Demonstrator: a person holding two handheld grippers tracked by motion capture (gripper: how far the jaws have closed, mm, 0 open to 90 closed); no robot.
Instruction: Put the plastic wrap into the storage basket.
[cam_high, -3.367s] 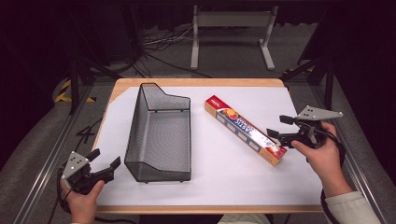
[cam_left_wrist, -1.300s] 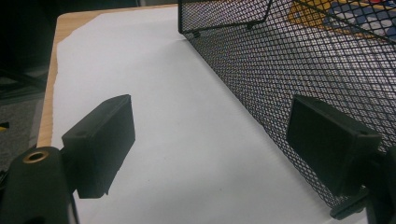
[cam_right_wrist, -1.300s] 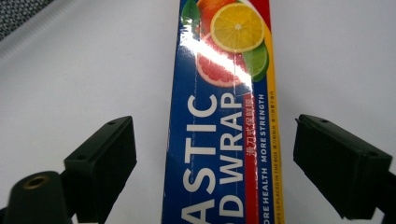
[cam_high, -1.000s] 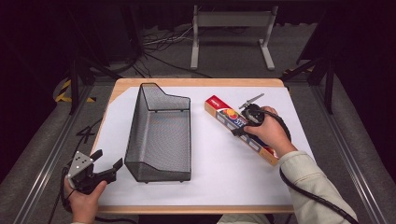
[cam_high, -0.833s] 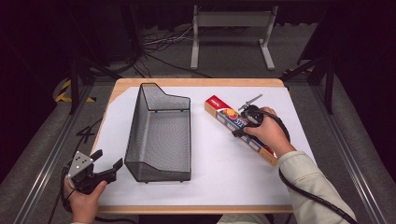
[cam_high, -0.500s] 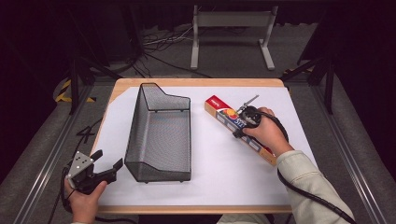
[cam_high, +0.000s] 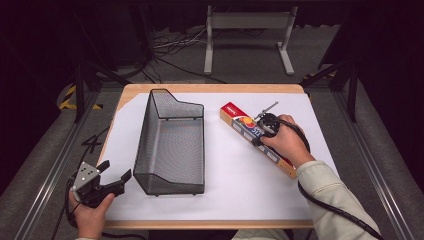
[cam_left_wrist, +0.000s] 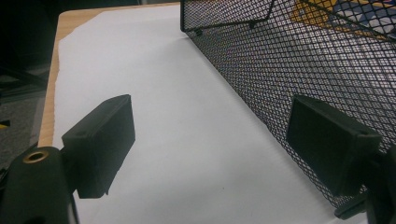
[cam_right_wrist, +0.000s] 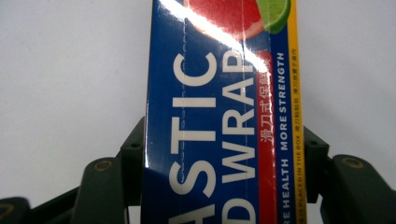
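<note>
Table (cam_high: 215, 88), wooden, topped by a white sheet (cam_high: 240, 185) that spans the centre of the high view; bare sheet lies open at lower centre and far right. Mesh basket (cam_high: 172, 145), black wire, left of centre, open-topped and empty, its long wall running up the right of the left gripper view. Plastic wrap box (cam_high: 250, 131), long and narrow, lying diagonally right of centre, well apart from the basket. Right gripper (cam_high: 262, 131), set down over the box near its middle, jaws either side of its long edges and apparently clenched on it. Left gripper (cam_high: 114, 176), lower left, jaws spread, grasping nothing, just beside the basket's near corner. Step judged: securing the box; next probably a lift clear of the sheet and a carry leftward over the basket rim.
</note>
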